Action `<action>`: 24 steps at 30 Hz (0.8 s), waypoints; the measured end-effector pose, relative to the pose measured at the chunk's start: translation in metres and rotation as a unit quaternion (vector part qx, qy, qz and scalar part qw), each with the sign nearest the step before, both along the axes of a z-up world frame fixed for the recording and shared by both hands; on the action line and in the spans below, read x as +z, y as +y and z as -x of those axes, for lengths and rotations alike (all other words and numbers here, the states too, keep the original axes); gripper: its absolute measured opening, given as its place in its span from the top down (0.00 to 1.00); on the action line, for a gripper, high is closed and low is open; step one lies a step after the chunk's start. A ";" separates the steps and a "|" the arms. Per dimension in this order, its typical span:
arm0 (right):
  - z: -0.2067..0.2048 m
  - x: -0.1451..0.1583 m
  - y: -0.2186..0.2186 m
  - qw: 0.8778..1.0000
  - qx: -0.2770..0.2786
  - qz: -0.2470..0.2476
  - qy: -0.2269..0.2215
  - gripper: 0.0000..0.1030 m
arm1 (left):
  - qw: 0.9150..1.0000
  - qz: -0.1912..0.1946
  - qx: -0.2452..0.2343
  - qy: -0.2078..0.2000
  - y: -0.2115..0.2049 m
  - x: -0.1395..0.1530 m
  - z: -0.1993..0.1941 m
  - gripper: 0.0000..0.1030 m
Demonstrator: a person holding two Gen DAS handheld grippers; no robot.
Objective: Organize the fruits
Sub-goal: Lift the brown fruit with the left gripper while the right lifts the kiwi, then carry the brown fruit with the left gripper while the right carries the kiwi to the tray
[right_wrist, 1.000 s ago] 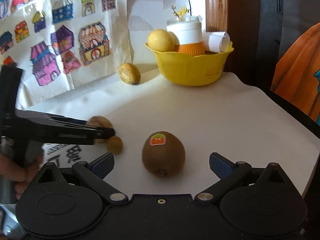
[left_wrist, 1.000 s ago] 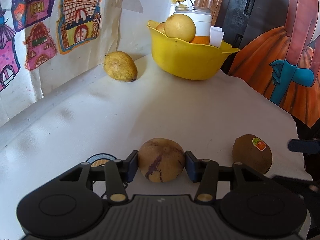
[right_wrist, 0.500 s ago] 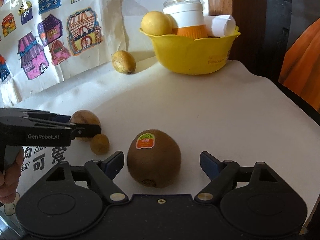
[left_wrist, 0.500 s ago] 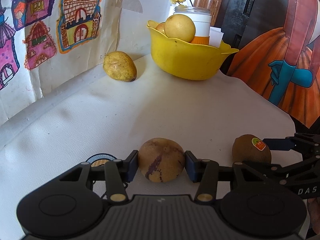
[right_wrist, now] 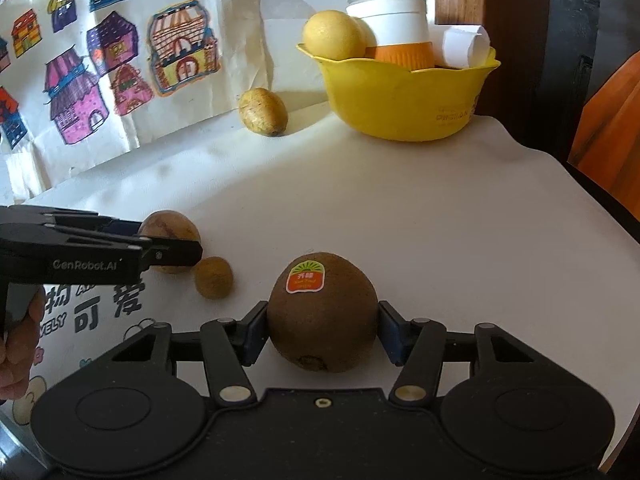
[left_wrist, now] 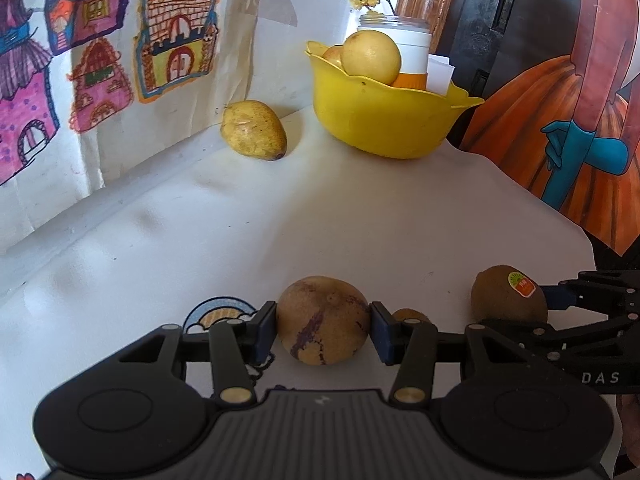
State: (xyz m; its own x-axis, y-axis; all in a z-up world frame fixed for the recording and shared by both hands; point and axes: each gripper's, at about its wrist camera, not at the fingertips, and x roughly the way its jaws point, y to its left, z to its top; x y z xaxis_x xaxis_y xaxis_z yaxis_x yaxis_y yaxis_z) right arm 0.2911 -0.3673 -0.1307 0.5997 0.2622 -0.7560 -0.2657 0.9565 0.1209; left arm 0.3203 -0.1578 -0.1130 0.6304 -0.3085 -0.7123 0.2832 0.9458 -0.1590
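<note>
My left gripper (left_wrist: 323,326) is shut on a round tan fruit with purple streaks (left_wrist: 322,320) low over the white table. In the right wrist view the left gripper (right_wrist: 176,254) shows side-on in front of that fruit (right_wrist: 168,222). My right gripper (right_wrist: 322,330) is shut on a brown kiwi with an orange sticker (right_wrist: 322,318). The kiwi also shows in the left wrist view (left_wrist: 507,295). A small brown fruit (right_wrist: 213,278) lies between the two. A yellow bowl (left_wrist: 380,118) with yellow fruit stands at the back.
A yellow-brown pear-like fruit (left_wrist: 253,130) lies by the wall, left of the bowl. A white and orange jar (right_wrist: 400,28) and rolled paper (right_wrist: 464,46) sit in the bowl. Paper house drawings (left_wrist: 100,52) cover the wall. The table edge (right_wrist: 592,200) runs along the right.
My right gripper moved forward around the kiwi and closed its fingers onto it. My left gripper kept its hold on the round fruit and stayed in place.
</note>
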 end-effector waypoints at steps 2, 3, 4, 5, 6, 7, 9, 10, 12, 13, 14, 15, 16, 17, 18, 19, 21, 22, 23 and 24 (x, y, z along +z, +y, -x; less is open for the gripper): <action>0.004 0.001 0.005 1.000 0.006 0.002 0.003 0.43 | 1.000 -0.001 0.002 0.002 0.003 0.001 0.001 0.49; 0.006 0.001 0.008 1.000 0.008 0.003 0.004 0.43 | 1.000 -0.002 0.004 0.002 0.004 0.001 0.002 0.49; 0.008 0.002 0.010 1.000 0.011 0.003 0.006 0.43 | 1.000 -0.003 0.006 0.003 0.006 0.002 0.003 0.49; 0.010 0.003 0.013 1.000 0.013 0.003 0.007 0.43 | 1.000 -0.003 0.008 0.004 0.009 0.003 0.005 0.49; 0.012 0.004 0.015 1.000 0.016 0.001 0.008 0.43 | 1.000 -0.003 0.010 0.004 0.011 0.003 0.007 0.49; 0.015 0.005 0.017 1.000 0.017 -0.001 0.009 0.44 | 1.000 -0.004 0.012 0.003 0.014 0.004 0.009 0.49; 0.019 0.009 0.023 1.000 0.022 -0.001 0.009 0.44 | 1.000 -0.004 0.017 0.002 0.020 0.007 0.014 0.49; 0.022 0.012 0.027 1.000 0.025 0.000 0.007 0.44 | 1.000 -0.004 0.019 0.001 0.024 0.008 0.016 0.49; 0.027 0.017 0.035 0.999 0.033 0.001 0.008 0.44 | 1.000 -0.006 0.025 -0.001 0.030 0.010 0.022 0.49; 0.030 0.019 0.040 0.999 0.037 0.001 0.009 0.44 | 1.000 -0.005 0.028 0.001 0.034 0.010 0.025 0.49; 0.033 0.022 0.044 0.999 0.041 0.000 0.010 0.44 | 1.000 -0.006 0.031 0.001 0.038 0.011 0.028 0.49; 0.036 0.025 0.049 0.999 0.047 -0.002 0.012 0.44 | 0.999 -0.008 0.033 0.000 0.041 0.012 0.032 0.49; 0.039 0.028 0.053 0.999 0.051 -0.003 0.012 0.44 | 0.999 -0.010 0.035 -0.002 0.044 0.013 0.036 0.49; 0.042 0.031 0.057 0.998 0.055 -0.004 0.012 0.44 | 0.999 -0.010 0.037 -0.002 0.048 0.015 0.040 0.49; 0.046 0.035 0.062 0.998 0.059 -0.004 0.011 0.44 | 0.999 -0.009 0.039 -0.002 0.051 0.016 0.043 0.49; 0.049 0.039 0.066 0.998 0.061 -0.004 0.009 0.44 | 0.999 -0.009 0.041 -0.003 0.054 0.018 0.047 0.49; 0.056 0.048 0.072 0.998 0.065 -0.006 0.003 0.44 | 0.999 -0.008 0.044 -0.006 0.060 0.022 0.056 0.49; 0.060 0.052 0.075 0.998 0.066 -0.008 0.000 0.44 | 0.999 -0.006 0.044 -0.007 0.062 0.025 0.061 0.49; 0.064 0.057 0.077 0.998 0.066 -0.009 -0.003 0.44 | 0.999 -0.005 0.044 -0.009 0.064 0.027 0.066 0.49; 0.069 0.062 0.079 0.998 0.067 -0.010 -0.007 0.44 | 0.999 -0.005 0.044 -0.012 0.065 0.030 0.071 0.49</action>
